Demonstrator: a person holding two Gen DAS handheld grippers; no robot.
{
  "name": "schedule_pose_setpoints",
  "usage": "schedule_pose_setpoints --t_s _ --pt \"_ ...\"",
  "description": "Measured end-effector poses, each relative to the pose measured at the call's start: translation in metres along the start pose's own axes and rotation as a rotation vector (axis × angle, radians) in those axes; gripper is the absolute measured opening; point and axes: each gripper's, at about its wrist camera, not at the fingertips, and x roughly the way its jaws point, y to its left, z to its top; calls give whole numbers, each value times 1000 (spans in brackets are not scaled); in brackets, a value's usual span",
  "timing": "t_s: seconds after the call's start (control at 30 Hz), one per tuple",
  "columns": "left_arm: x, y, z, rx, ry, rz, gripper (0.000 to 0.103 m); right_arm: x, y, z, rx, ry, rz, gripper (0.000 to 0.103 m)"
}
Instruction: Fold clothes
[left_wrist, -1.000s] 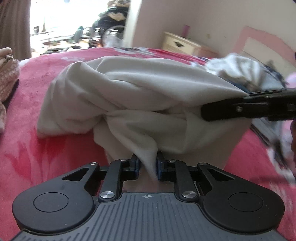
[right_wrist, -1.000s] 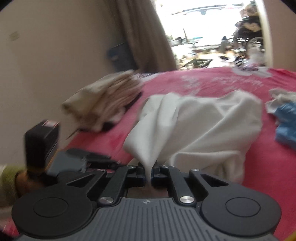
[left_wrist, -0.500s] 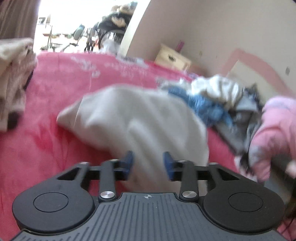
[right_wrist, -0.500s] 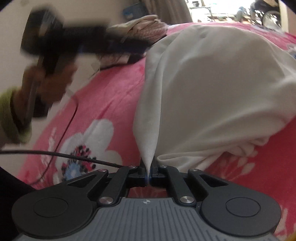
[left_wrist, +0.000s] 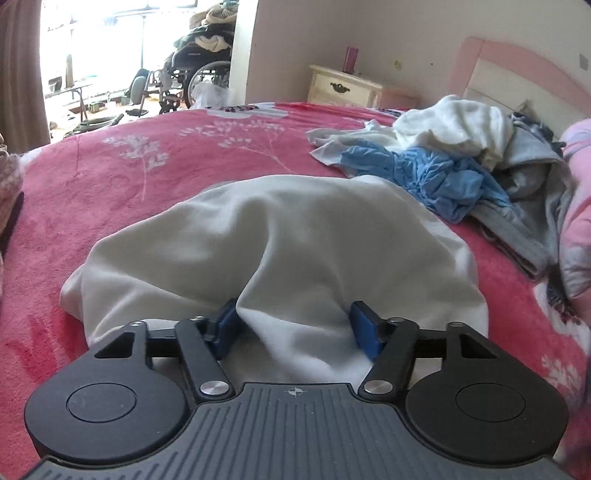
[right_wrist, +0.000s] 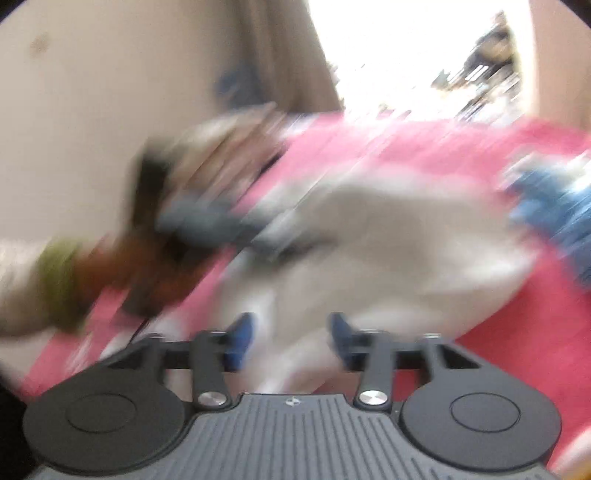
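Observation:
A white garment (left_wrist: 280, 240) lies bunched on the pink bedspread (left_wrist: 155, 158). My left gripper (left_wrist: 295, 328) is low over its near edge with jaws opening; a fold of the cloth rises between the blue pads (left_wrist: 364, 328) but they do not press on it. The right wrist view is badly blurred. There my right gripper (right_wrist: 293, 338) also has its jaws opening, with the white garment (right_wrist: 388, 236) loose between and beyond them. The left gripper (right_wrist: 207, 221), held in a hand, shows there as a dark smear at the left.
A heap of unfolded clothes (left_wrist: 461, 155), white, blue and grey, lies at the right near the pink headboard (left_wrist: 517, 70). A cream nightstand (left_wrist: 343, 88) stands behind the bed. Folded pale laundry (right_wrist: 221, 147) sits at the far left of the bed.
Both grippers have let go of the white garment: a second ago each was shut on a pinch of it. The cloth has dropped onto the bedspread, and both views have shifted.

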Motion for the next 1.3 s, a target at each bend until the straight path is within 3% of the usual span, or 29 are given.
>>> schedule_pose_setpoints --t_s 0.07,0.17,0.3,0.4,0.43,0.47,0.5,0.57,0.67,0.77,0.83,0.9,0.97,1.03,1.1,1.13,1.17,1.2,1.23,1.27,1.3 --pt "-3 -1 -2 15 -2 0 55 4 -37 23 84 -94 -68 85" --pt "-10 -3 -5 40 0 7 50 30 -91 50 174 -143 -163 96" --pt "-14 -8 -8 71 10 13 48 93 -148 60 292 -77 -267 97" --pt "-19 -8 -13 91 18 11 47 117 -179 41 489 3 -181 95" --pt "-20 -7 -15 95 21 10 47 121 -186 33 548 21 -127 85" --pt "-21 -7 -17 96 24 8 48 122 -187 25 585 27 -75 69" --pt "-23 -6 -18 96 28 6 47 116 -180 20 580 13 -33 62" --pt "-25 -3 -23 89 33 -1 47 97 -158 15 525 -22 28 35" --pt "-29 2 -30 78 42 -14 48 62 -123 11 428 -96 97 18" --pt "-31 6 -35 68 44 -24 48 30 -90 14 393 -151 224 4" --pt "-33 8 -39 59 42 -27 48 17 -63 12 359 -143 341 2" --pt "-35 10 -42 51 33 -31 48 15 -34 8 280 -92 403 2" --pt "-37 11 -45 48 24 -36 48 20 -1 2 172 -11 422 2" --pt "-38 13 -46 47 19 -39 48 25 9 7 87 0 361 2" --pt "-38 13 -47 46 16 -40 48 28 13 16 18 -14 287 4" --pt "-37 13 -48 46 16 -40 48 31 8 24 5 -32 245 16" --pt "-37 13 -48 45 16 -40 48 34 -8 35 29 -70 195 37" --pt "-37 13 -48 46 16 -40 48 37 -24 47 53 -107 144 47" --pt "-37 12 -48 48 16 -37 48 42 -41 59 87 -141 100 65" --pt "-37 11 -49 51 17 -34 48 50 -58 70 136 -158 77 75" --pt "-38 10 -49 54 18 -32 48 60 -72 78 183 -157 71 78"
